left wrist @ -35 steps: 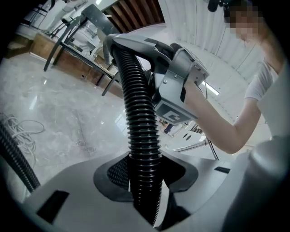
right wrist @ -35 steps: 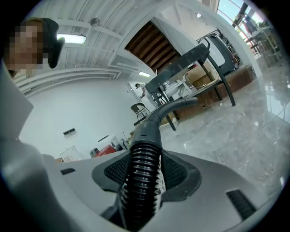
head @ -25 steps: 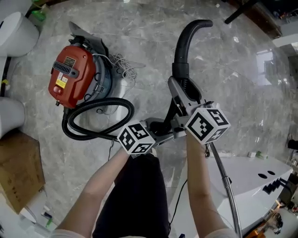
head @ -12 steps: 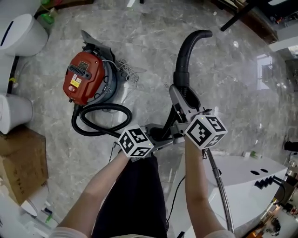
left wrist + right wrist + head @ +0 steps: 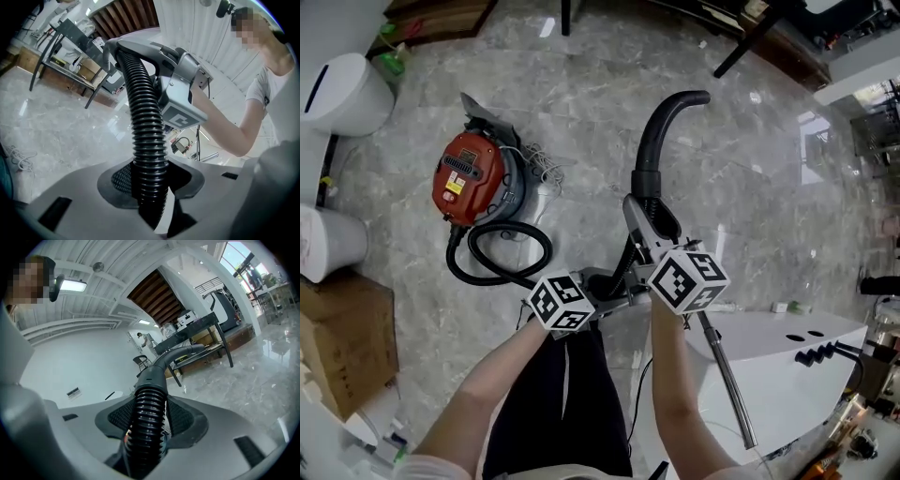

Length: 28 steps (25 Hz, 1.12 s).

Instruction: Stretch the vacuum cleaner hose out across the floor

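The left gripper (image 5: 150,180) and right gripper (image 5: 146,414) are each clamped on the hose (image 5: 500,227), the right farther from the vacuum (image 5: 471,178). The hose's slack loops on the floor (image 5: 581,103) just beside the vacuum.

No text legible to me. Yellow label (image 5: 448,184) on the red vacuum cleaner (image 5: 473,173): print too small to read. Left cube (image 5: 561,303) and right cube (image 5: 687,279) carry only black-and-white square markers, no letters or numbers.
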{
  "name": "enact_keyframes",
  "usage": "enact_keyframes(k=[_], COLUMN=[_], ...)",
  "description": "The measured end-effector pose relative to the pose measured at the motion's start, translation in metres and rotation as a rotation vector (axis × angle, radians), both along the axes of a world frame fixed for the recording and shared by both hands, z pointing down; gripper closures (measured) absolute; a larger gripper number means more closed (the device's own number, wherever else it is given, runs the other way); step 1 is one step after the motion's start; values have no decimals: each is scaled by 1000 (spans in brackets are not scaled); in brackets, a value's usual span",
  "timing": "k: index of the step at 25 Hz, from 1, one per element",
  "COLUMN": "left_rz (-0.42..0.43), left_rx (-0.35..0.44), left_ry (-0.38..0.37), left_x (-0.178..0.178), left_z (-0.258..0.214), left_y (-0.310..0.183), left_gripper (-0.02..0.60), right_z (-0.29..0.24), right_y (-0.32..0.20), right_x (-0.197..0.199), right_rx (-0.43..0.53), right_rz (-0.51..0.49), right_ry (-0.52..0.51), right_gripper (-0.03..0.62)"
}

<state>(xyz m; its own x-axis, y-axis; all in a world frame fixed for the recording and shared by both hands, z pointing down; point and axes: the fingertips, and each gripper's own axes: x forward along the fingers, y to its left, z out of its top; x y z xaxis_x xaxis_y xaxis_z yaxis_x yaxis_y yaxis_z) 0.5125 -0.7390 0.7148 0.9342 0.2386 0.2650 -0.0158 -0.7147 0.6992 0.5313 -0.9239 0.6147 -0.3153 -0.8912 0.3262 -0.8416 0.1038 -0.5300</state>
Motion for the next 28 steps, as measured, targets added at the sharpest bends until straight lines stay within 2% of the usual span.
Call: enact_keyframes(k=[13,23,28], left_rz=[55,34,18], left_rx=[11,16,62], left_ry=[25,35,57], left_x=[-6,-42,-51], left_z=[-82,-134,-162], left_y=[36,59,65], left_gripper=[416,416,416], right_z=[-83,-139,-174], right_y=[39,64,74], right_x=[5,-33,-47], right_rx=[-4,17,57], right_rz=[59,66,54], right_ry=[5,-17,-5], right_gripper=[385,385,385])
